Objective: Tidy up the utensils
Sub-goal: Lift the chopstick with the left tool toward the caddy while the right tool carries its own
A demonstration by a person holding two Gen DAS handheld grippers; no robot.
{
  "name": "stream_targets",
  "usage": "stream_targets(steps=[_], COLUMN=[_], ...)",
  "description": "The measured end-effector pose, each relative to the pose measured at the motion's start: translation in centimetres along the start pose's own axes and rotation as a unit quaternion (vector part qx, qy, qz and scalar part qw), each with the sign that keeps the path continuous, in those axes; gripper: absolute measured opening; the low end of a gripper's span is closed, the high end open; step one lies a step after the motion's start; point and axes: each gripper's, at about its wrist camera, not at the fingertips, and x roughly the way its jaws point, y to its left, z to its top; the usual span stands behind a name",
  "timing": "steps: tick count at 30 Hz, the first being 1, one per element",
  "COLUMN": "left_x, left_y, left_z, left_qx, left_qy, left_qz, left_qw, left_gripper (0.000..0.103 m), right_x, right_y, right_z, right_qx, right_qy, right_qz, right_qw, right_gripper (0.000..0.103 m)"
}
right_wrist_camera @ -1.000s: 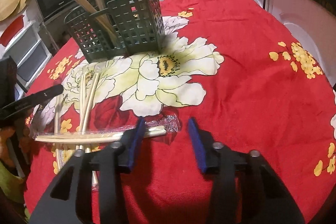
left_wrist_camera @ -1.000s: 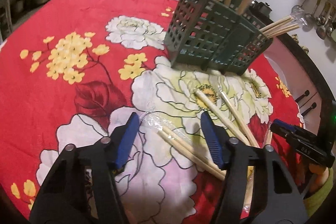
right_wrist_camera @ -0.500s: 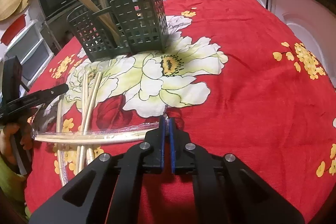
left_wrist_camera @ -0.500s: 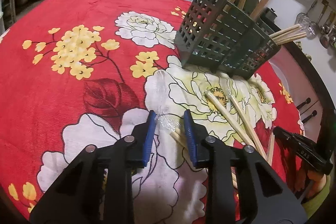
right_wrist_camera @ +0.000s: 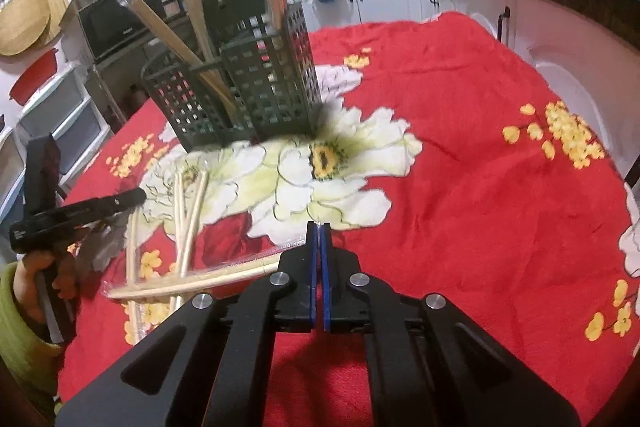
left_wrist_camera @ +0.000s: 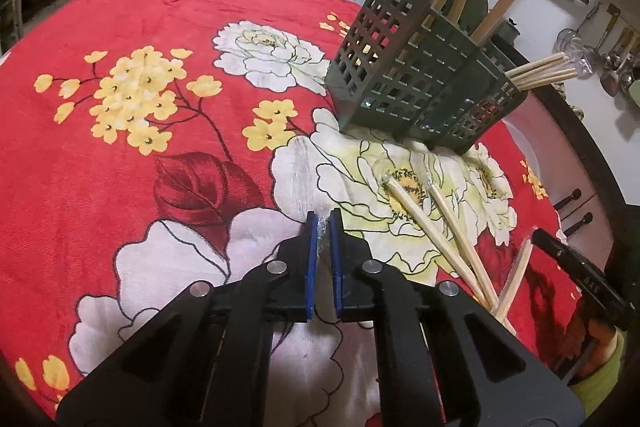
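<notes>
Both sets of jaws had just been closing. The left gripper [left_wrist_camera: 323, 223] was pinched shut on the clear wrapper end [left_wrist_camera: 321, 231] of a wrapped chopstick pair [right_wrist_camera: 192, 281] — the right gripper [right_wrist_camera: 319, 233] was clamped on its other end. The pair was held in front of the green utensil caddy [right_wrist_camera: 240, 95], beside loose chopsticks [left_wrist_camera: 440, 223] on the floral tablecloth [right_wrist_camera: 460, 187].

The only lettering I can find is on my right gripper [left_wrist_camera: 592, 281], seen from the left wrist: small pale characters on its black arm that look like "DAS", though I can't be sure. The appliance [right_wrist_camera: 116, 27] behind the holder carries a mark too blurred to read
</notes>
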Motion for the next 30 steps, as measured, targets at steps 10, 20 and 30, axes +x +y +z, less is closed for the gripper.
stream_targets(steps=[10,20,30], left_x=[-3.4,-6.6,-8.5], left_y=[-2.1,-5.5,-7.8], left_z=[1.1,2.0,2.8], left_qx=[0.025,0.068,0.094], left_qy=[-0.041,-0.081,-0.104], left_qz=[-0.015,-0.042,-0.062], left_qw=[0.9987,0.9935,0.9881], left_gripper=[0.002,0.002,0.001], right_x=[-3.3,-6.1,-8.2], right_y=[2.1,3.9,5.0], right_z=[2.0,4.0,5.3], right_qx=[-0.039,-0.076,-0.093], right_qy=[-0.057,-0.095,-0.119], right_qz=[0.007,0.009,0.011], right_qw=[0.998,0.993,0.989], right_gripper=[0.002,0.002,0.002])
